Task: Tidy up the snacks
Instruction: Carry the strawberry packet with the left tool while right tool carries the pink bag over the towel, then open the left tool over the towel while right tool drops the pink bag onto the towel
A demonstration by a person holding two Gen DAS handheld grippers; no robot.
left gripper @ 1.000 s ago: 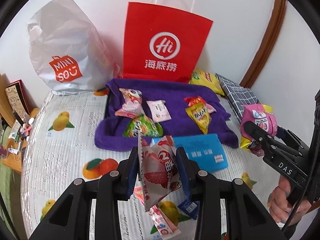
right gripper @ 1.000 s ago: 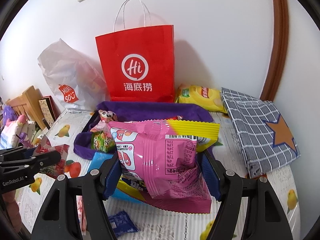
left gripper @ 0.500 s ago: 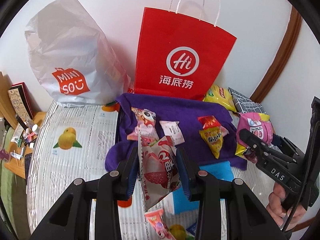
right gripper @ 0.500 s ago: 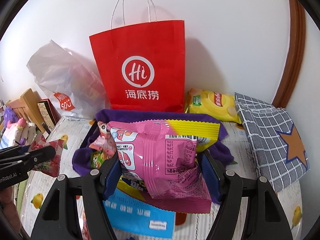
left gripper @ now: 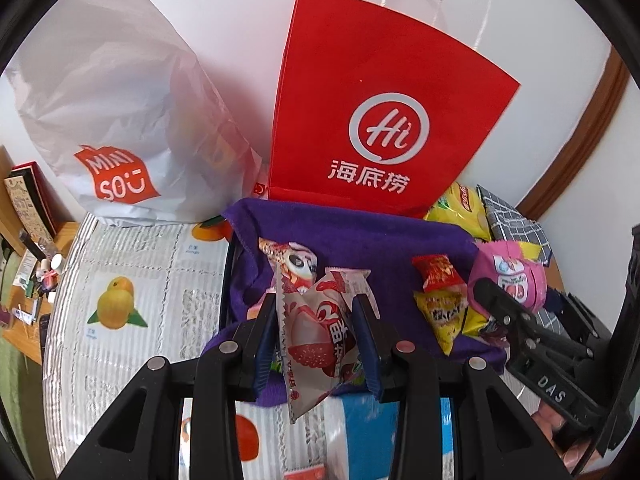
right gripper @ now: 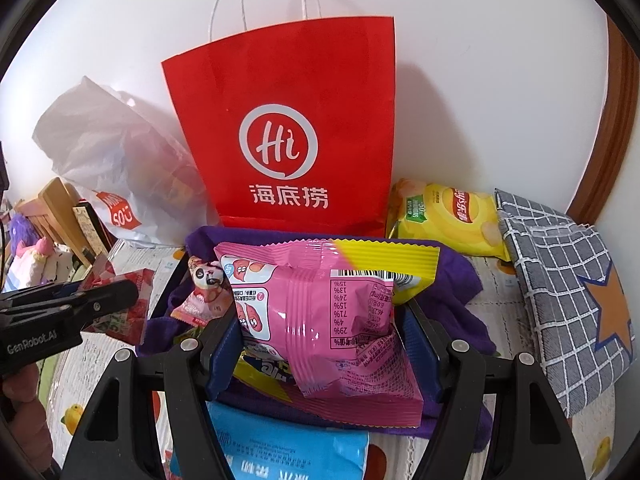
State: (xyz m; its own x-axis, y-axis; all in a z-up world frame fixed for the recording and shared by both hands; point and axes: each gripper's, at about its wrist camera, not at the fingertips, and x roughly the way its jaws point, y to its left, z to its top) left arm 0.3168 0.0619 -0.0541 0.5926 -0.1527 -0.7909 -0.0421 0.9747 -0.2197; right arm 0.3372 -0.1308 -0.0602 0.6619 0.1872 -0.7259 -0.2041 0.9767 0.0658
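We are gripping a white-and-red packet (left gripper: 316, 332) in our left gripper (left gripper: 318, 334), its pads pressing on both sides, and holding it above the near edge of the purple cloth (left gripper: 360, 232). Our right gripper (right gripper: 320, 344) is clamping a pink pack (right gripper: 320, 312) over the same cloth. A panda sweet (left gripper: 294, 264) and a yellow sachet (left gripper: 444, 312) are lying on the cloth, with the red bag (right gripper: 288, 128) standing behind it.

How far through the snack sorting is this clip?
Partway. Done: a panda-print packet and a red-and-yellow packet lie on the purple cloth tray. In hand: left gripper clamps a white strawberry sachet; right gripper clamps a pink-and-yellow pouch. Left: yellow crisp bag.
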